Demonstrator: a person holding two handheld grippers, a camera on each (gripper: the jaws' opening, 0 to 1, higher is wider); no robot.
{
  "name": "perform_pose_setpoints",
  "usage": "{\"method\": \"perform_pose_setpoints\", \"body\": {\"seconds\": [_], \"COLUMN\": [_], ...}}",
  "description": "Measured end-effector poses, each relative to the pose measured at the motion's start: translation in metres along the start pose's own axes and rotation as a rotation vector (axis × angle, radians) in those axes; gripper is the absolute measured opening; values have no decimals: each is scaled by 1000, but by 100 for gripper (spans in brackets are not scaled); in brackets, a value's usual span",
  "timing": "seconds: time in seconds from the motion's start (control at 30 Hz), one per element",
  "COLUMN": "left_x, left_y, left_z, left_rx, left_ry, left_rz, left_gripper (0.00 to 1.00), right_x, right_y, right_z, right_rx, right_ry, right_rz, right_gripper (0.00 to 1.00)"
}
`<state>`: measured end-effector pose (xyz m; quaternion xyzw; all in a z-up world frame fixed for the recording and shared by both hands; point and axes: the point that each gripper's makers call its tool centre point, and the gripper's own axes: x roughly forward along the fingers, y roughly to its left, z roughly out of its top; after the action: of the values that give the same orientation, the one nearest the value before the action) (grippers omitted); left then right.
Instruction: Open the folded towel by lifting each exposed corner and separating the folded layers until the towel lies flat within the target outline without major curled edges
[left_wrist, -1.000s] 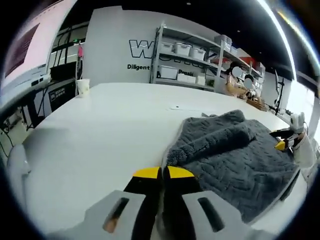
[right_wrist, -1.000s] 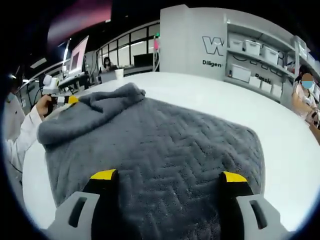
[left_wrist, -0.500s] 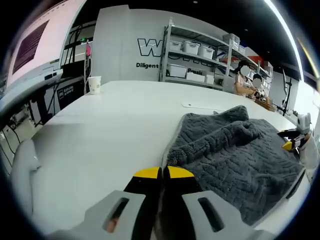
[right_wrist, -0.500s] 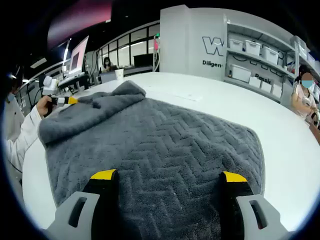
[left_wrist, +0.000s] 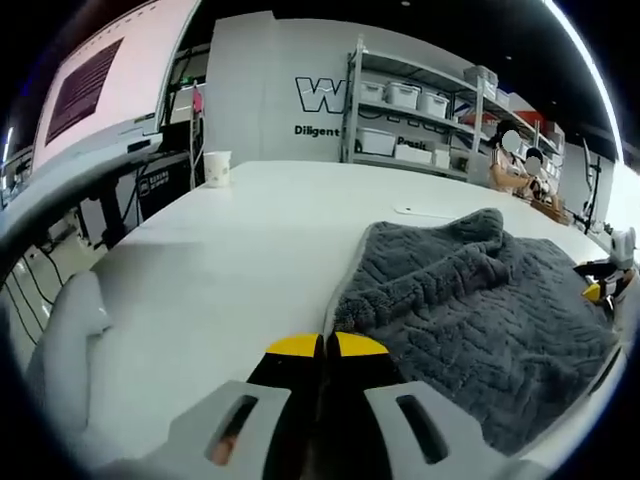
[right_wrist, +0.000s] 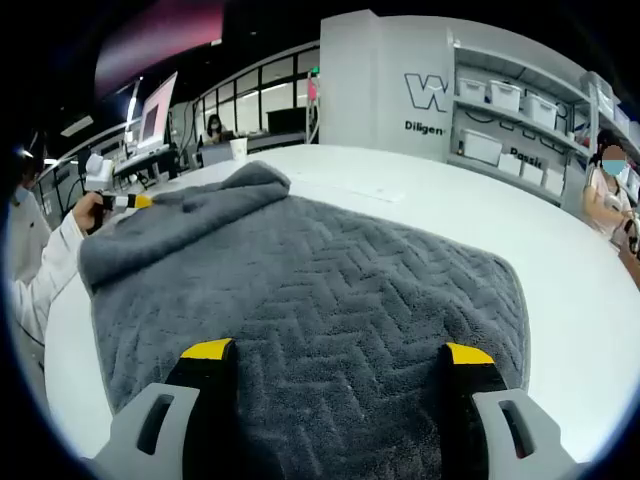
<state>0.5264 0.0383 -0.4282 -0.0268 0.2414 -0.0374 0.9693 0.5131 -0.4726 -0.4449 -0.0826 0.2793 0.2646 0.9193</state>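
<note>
A dark grey towel (right_wrist: 330, 290) with a herringbone weave lies spread on the white table (left_wrist: 230, 250). Its far left edge is raised in a low ridge that runs to my left gripper (right_wrist: 135, 201), held by a hand in a white sleeve. In the left gripper view that gripper (left_wrist: 322, 346) has its yellow-tipped jaws pressed together at the towel (left_wrist: 470, 290) corner, and the cloth runs in under them. My right gripper (right_wrist: 335, 352) stands open, jaws wide apart over the towel's near edge. It appears in the left gripper view as the right gripper (left_wrist: 600, 290) at the far right.
A paper cup (left_wrist: 216, 167) stands at the table's far left edge and a flat sheet (left_wrist: 425, 212) lies beyond the towel. Metal shelves with bins (left_wrist: 420, 120) line the wall. A seated person (right_wrist: 605, 190) is at the right. Bare table lies left of the towel.
The rolled fold along the towel's left side has been drawn out and now lies much flatter. The left gripper's view has swung. The right gripper has stayed put.
</note>
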Motion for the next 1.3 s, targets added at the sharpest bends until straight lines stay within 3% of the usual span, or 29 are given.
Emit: {"method": "perform_pose_setpoints", "body": {"seconds": [0.4, 1.3], "left_x": [-7, -21], "left_y": [21, 55], "left_z": [0, -3], "left_rx": [9, -26], "left_ry": [1, 3], "left_rz": [90, 197], "left_gripper": [4, 5], "right_x": [0, 0], "right_y": [2, 3], "right_z": [0, -1], "right_rx": [-1, -2], "right_ry": [-2, -7], "right_rz": [1, 3], "right_gripper": [82, 82]}}
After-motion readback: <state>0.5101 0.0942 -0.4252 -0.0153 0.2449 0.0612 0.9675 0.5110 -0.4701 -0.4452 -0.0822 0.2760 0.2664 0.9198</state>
